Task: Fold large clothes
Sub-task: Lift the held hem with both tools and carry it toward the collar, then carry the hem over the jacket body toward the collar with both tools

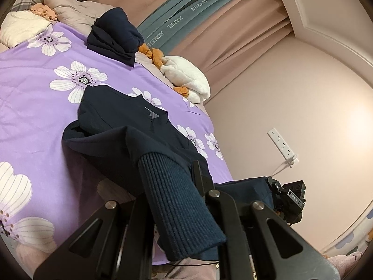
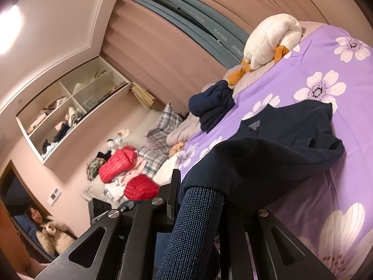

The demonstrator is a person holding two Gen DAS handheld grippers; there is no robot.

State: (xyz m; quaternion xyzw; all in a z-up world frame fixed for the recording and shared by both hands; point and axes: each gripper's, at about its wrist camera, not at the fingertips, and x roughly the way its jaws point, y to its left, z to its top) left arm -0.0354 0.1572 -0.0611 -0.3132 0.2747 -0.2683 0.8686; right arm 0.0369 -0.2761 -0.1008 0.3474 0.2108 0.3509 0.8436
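A navy garment lies spread on the purple flowered bedspread, collar toward the far side. My left gripper is shut on one ribbed sleeve cuff, lifted off the bed so the sleeve drapes back to the body. My right gripper is shut on the other ribbed cuff, also raised. The right gripper's body shows at the right edge of the left wrist view, with navy cloth leading to it.
A folded navy pile and a white duck plush sit at the bed's far edge. Red down jackets and plaid pillows lie beyond. A wall shelf, a power strip and a seated person are around.
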